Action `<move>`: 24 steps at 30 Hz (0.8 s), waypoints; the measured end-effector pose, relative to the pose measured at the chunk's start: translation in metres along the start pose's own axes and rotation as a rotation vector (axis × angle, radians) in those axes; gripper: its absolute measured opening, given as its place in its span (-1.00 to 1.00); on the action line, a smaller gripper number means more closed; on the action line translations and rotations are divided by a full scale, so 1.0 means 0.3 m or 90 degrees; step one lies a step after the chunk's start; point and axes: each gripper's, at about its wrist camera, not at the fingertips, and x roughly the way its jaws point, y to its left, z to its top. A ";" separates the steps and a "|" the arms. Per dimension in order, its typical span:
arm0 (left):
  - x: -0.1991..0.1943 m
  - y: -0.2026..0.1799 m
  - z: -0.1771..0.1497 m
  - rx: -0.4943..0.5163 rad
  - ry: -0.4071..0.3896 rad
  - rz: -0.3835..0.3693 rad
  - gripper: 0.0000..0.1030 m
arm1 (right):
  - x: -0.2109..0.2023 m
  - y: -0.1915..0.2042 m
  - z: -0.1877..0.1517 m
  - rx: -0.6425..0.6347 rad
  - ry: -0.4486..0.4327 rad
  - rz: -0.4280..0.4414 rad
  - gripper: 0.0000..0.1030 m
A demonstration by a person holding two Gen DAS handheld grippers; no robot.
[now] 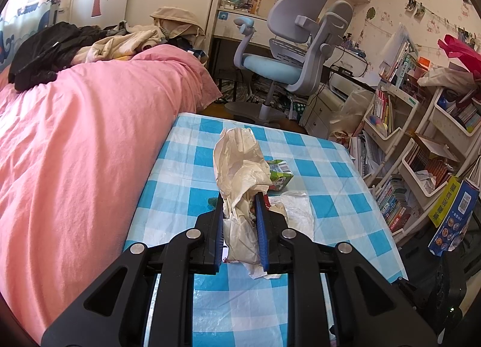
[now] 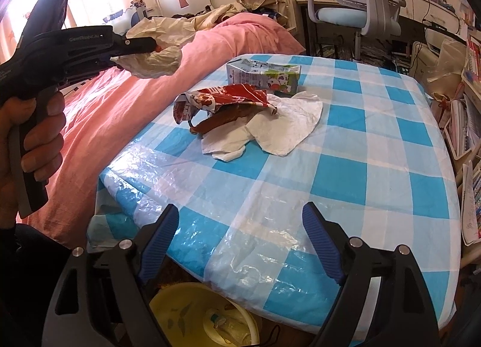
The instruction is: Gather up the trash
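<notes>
A: So, what's biggest here?
B: The pink bed [image 2: 126, 100], then the blue-checked tabletop [image 2: 375, 151] touching it.
A: And on the tabletop?
B: A milk carton [image 2: 264, 76], a white tissue [image 2: 288, 127] and a red wrapper [image 2: 222, 100] lying over it.
A: The tools?
B: The left tool [image 1: 239, 214] is clamped on a crumpled paper bag [image 1: 240, 160], held up clear of the tabletop. The right tool [image 2: 240, 241] gapes wide, holding nothing, above a yellow bin [image 2: 168, 308].

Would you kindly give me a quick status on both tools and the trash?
Left tool shut on crumpled paper, lifted off table. Right tool open, empty, above yellow bin. Red wrapper, tissue, carton still on table. Nothing blocking.
</notes>
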 end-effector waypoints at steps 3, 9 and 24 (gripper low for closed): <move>-0.002 0.002 0.000 0.000 0.000 0.001 -0.68 | 0.002 -0.001 -0.001 -0.001 0.001 -0.001 0.57; -0.004 0.001 -0.001 0.002 0.000 0.001 -0.68 | 0.004 -0.003 -0.002 -0.001 0.003 -0.002 0.57; -0.005 -0.007 -0.004 0.003 -0.001 0.002 -0.68 | 0.014 0.003 -0.011 -0.005 0.010 -0.005 0.57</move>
